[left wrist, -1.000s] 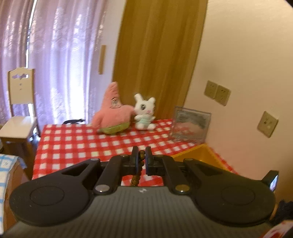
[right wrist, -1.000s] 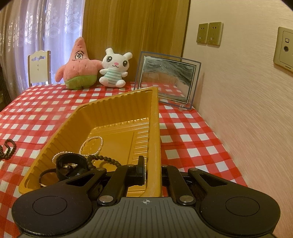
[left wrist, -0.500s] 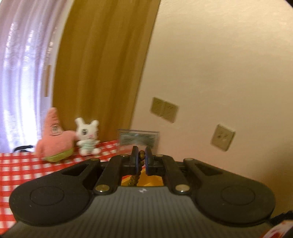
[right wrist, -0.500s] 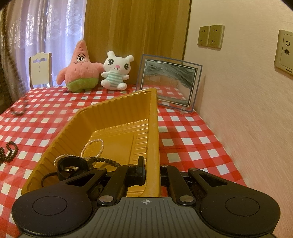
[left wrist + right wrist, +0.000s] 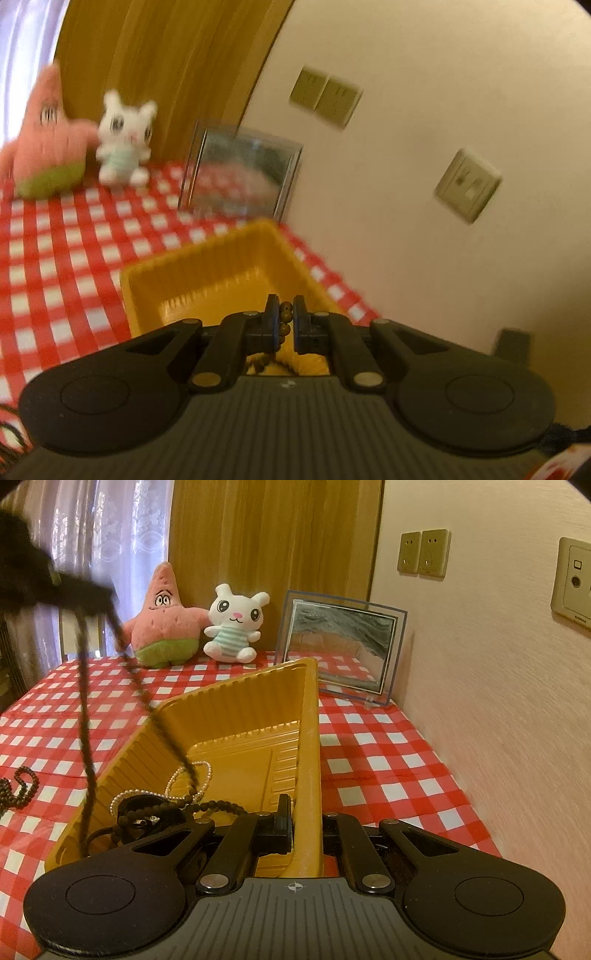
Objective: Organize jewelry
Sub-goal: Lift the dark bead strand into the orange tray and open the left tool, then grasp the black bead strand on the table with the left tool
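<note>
A small brand line was printed along the lower edge of the wall socket plate, right of the picture frame, but it was too small to be read. No other text was seen.

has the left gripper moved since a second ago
Yes. The left gripper, shut on the bead necklace, has swung toward the wall and dropped: the yellow tray now lies right below it.

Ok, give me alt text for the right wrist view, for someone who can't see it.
The right gripper clamps the near wall of a yellow tray on a red checked tablecloth, while a dark bead necklace dangles into the tray over a pearl strand. Two plush toys and a framed picture stand behind.
</note>
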A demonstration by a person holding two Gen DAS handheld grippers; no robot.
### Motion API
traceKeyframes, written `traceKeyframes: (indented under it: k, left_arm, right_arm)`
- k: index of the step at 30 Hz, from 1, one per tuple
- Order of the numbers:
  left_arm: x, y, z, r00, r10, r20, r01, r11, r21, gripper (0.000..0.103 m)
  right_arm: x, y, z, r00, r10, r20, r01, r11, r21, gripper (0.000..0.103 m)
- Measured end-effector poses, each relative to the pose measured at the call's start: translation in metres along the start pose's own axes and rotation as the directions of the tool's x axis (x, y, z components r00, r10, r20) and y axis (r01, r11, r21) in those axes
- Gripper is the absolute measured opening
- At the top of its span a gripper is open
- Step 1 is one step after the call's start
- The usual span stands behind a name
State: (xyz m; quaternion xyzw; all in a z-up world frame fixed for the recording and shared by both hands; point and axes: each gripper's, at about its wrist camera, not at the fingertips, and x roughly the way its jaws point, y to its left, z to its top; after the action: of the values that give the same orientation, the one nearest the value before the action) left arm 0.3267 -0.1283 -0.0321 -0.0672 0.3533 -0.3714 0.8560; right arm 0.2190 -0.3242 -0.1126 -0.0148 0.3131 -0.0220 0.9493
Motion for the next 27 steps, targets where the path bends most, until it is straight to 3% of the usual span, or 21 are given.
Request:
traceKeyframes:
  k: [5,7,8,9,15,18,23,27]
  left_arm:
    - [0.033,0.009,-0.020,0.997,0.037,-0.063,-0.038,0.999,-0.018,0.007]
    - [0.036,0.013,-0.025,0.996,0.049,-0.071,-0.052,0.998,-0.038,0.015]
    - [0.036,0.013,-0.027,0.996,0.053,-0.075,-0.056,0.998,-0.043,0.024]
    - [0.034,0.013,-0.027,0.995,0.062,-0.073,-0.065,0.997,-0.045,0.029]
    - [0.003,0.013,-0.027,0.997,0.082,-0.010,-0.082,0.996,-0.041,0.031]
    - [-0.025,0.022,-0.041,0.986,0.162,0.028,-0.161,0.986,-0.030,0.034]
    - [-0.064,0.058,-0.082,0.936,0.351,-0.005,-0.351,0.934,-0.065,0.035]
    - [-0.084,0.097,-0.119,0.869,0.487,-0.085,-0.494,0.862,-0.112,0.034]
  right_arm:
    - [-0.001,0.000,-0.001,1.000,0.002,0.000,-0.002,1.000,-0.002,0.005]
    - [-0.001,0.000,-0.002,1.000,0.003,-0.002,-0.003,1.000,0.000,0.005]
    - [-0.001,0.000,-0.002,1.000,0.003,-0.002,-0.003,1.000,0.000,0.005]
    - [-0.002,0.000,-0.003,1.000,0.003,-0.004,-0.003,1.000,0.000,0.005]
    - [-0.002,-0.001,-0.004,1.000,0.005,-0.007,-0.005,1.000,0.000,0.005]
    - [-0.002,-0.001,-0.004,1.000,0.006,-0.008,-0.006,1.000,0.001,0.005]
    - [-0.002,-0.001,-0.004,1.000,0.006,-0.009,-0.006,1.000,0.002,0.005]
    - [-0.002,-0.001,-0.005,1.000,0.007,-0.010,-0.007,1.000,0.000,0.005]
